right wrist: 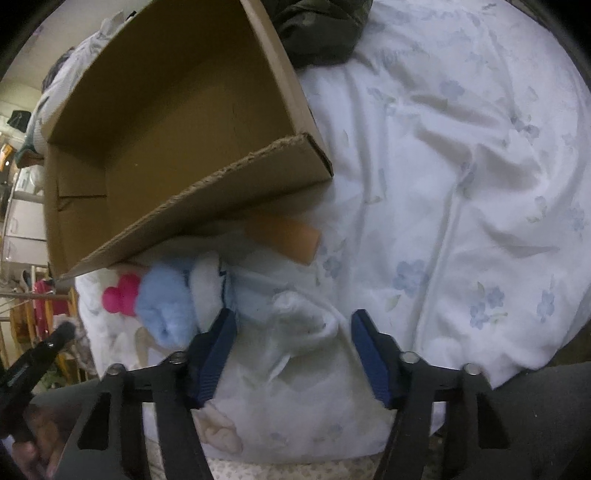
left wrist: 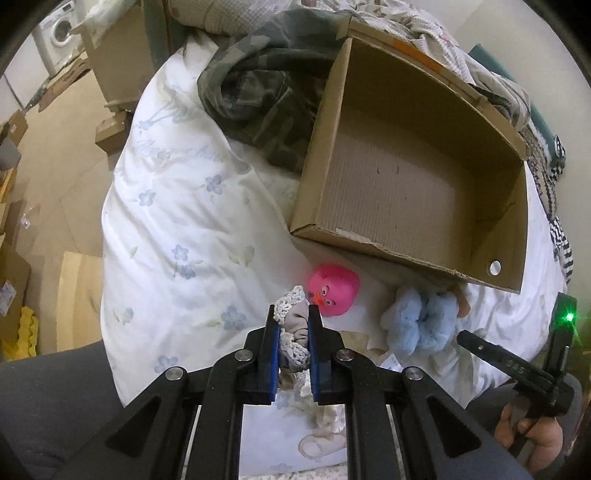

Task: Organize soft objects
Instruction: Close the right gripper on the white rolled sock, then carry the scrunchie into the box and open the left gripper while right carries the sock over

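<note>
Blue-padded jaws of the left gripper point(left wrist: 292, 347) are clamping a small grey doll in white crochet trim point(left wrist: 293, 334) above the white floral duvet point(left wrist: 177, 221); its lower half is hanging hidden behind the fingers. Just beside it, a pink rubber duck head point(left wrist: 334, 290) and a fluffy light-blue toy point(left wrist: 421, 323) are lying against the open brown cardboard box point(left wrist: 413, 184). The right gripper point(right wrist: 293, 350) is standing part-open around a bunched white cloth point(right wrist: 295, 325); pad contact is hard to make out. 1 orange cylinder point(right wrist: 291, 236) is lying blurred, half under the box.

A camouflage jacket point(left wrist: 258, 99) lies on floral bedding point(left wrist: 177, 221); a washing machine point(left wrist: 57, 31) stands beyond.
</note>
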{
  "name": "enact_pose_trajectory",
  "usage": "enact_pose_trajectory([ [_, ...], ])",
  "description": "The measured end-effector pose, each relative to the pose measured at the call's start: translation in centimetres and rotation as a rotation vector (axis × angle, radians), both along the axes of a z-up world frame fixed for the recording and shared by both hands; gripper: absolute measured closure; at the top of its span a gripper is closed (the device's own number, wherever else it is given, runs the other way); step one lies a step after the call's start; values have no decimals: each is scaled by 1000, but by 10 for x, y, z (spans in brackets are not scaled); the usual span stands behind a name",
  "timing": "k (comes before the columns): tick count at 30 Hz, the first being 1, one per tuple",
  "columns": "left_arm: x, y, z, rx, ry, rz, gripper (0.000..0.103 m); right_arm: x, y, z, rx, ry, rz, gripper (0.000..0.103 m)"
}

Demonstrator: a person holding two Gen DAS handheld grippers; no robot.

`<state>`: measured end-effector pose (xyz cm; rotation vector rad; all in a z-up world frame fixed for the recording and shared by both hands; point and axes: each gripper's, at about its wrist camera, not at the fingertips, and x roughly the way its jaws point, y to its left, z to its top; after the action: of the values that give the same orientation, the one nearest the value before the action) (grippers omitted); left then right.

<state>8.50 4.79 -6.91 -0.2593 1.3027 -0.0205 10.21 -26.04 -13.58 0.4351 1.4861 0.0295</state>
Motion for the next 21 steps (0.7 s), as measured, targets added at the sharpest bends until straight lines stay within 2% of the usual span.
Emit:
enact_pose_trajectory([
  [1,0,-2,1,2,-9,-4,91,2,3,0,-11,-2,11,72],
  [2,-1,-3,4,4,-17,-9,91,1,4,1,-19,-12,17,73],
  [7,-3,-4,14,15,-56,-34,91,-11,6,30,-41,-97,36,74],
  [15,2,-20,42,44,-117,-65,91,-17,14,82,-14,-200,81,74],
  [21,22,-39,71,89,-188,-125,91,-3,6,127,30,-358,129,74],
])
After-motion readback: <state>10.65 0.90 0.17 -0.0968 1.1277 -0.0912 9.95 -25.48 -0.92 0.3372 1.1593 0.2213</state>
